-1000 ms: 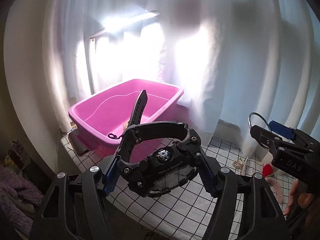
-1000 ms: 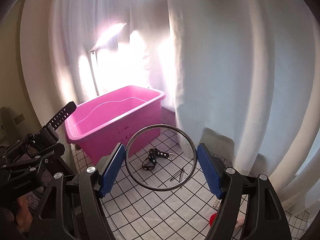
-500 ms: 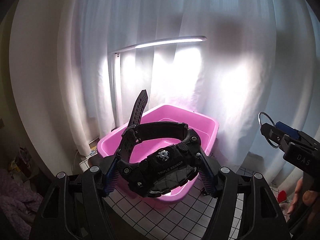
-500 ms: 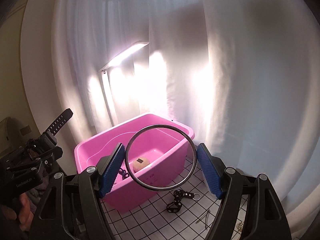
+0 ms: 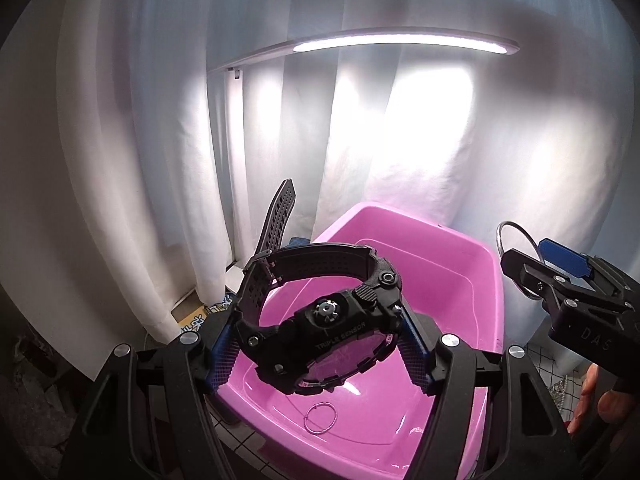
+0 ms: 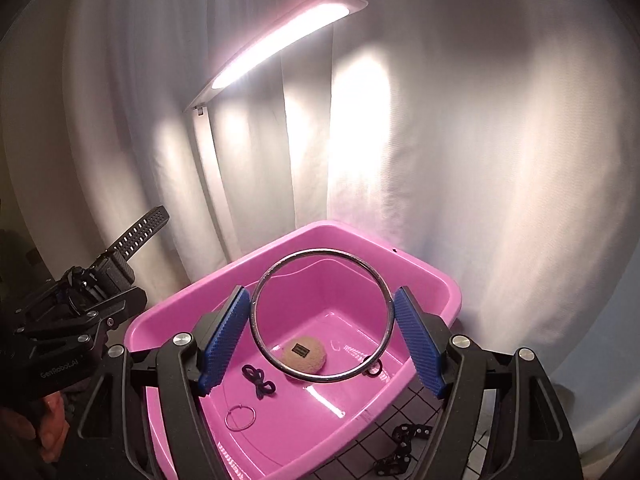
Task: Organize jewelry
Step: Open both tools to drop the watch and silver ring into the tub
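Currently your left gripper (image 5: 320,344) clamps the watch (image 5: 320,328) by its case over the pink bin (image 5: 460,248); it looks chunky, stiff, rubbery, so a case grip seems secure. Your right gripper (image 6: 322,338) pinches the bangle (image 6: 322,316) across its width: thin, rigid, probably slippery metal, so keep squeeze even.

watch (image 5: 320,320) | metal hoop (image 6: 322,316) | both now raised over pink bin (image 6: 432,280)

A lit lamp (image 5: 400,42) (image 6: 288,44) is the main light, blowing out white patches on the curtain (image 5: 420,128) just below it. Away from the lamp the curtain dims; fisheye bending and black vignette mark the corners.
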Demonstrator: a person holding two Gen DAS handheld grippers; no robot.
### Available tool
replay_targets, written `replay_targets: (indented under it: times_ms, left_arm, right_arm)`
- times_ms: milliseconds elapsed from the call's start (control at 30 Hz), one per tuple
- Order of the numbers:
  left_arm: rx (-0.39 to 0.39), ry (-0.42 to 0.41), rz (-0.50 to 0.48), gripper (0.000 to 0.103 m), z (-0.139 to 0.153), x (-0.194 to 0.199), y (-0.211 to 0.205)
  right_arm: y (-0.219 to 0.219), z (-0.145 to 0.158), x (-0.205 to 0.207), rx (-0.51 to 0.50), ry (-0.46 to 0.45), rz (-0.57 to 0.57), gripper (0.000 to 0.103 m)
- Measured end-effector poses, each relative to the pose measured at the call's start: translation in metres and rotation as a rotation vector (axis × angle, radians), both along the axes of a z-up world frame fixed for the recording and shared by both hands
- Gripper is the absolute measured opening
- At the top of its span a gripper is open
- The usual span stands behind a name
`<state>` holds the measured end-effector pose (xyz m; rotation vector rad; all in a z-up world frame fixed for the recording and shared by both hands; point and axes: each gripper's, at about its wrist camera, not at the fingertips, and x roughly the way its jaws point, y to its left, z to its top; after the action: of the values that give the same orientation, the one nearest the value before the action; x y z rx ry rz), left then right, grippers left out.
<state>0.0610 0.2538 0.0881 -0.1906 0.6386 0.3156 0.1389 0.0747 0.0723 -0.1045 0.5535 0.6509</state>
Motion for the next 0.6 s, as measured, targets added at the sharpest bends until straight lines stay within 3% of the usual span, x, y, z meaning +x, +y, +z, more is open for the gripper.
replay_targets:
  times_ms: [300, 600]
  left_arm:
    - [-0.067, 0.092, -0.063, 0.066, -0.034, 0.035, 0.011]
    - [-0.100, 0.165, -0.089, 0.066, -0.058, 0.052, 0.017]
  right_arm:
    - [0.045, -0.039, 0.036, -0.092, 0.097, -0.004, 0.072]
    - [0.063, -0.060, 0.053, -0.155, 0.166, -0.019, 0.072]
